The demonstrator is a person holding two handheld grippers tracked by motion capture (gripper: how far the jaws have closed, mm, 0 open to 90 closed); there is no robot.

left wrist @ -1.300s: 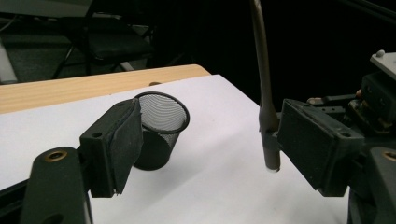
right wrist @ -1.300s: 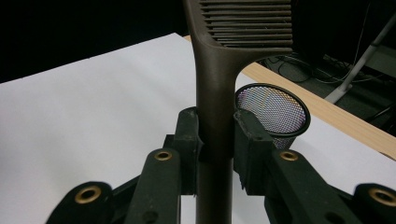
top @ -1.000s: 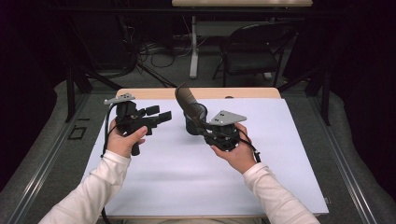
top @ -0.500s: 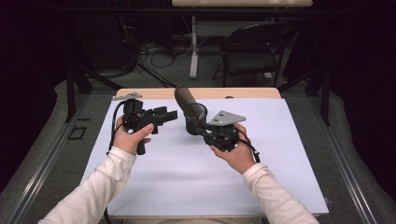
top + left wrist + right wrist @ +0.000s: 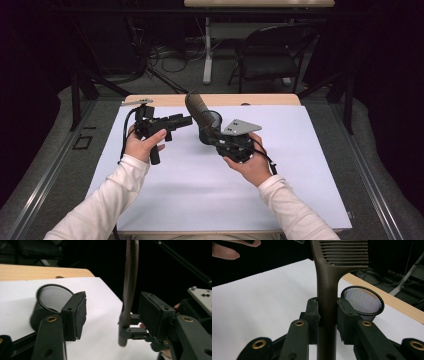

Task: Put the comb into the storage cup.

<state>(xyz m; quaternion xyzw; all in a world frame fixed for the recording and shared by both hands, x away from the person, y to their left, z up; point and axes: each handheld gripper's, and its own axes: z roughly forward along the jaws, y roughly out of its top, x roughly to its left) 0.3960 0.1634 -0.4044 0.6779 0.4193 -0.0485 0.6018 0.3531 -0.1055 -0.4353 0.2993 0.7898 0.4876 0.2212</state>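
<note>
While my right tongs (image 5: 328, 315) gripped the slotted spatula (image 5: 332, 285) above the mesh cup (image 5: 363, 301), my empty left tongs (image 5: 110, 315) had just been closing, nearing its handle for a handover.

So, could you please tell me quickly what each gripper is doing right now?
Left gripper: open, jaws just closing, holding nothing.
Right gripper: shut on the spatula handle.
</note>
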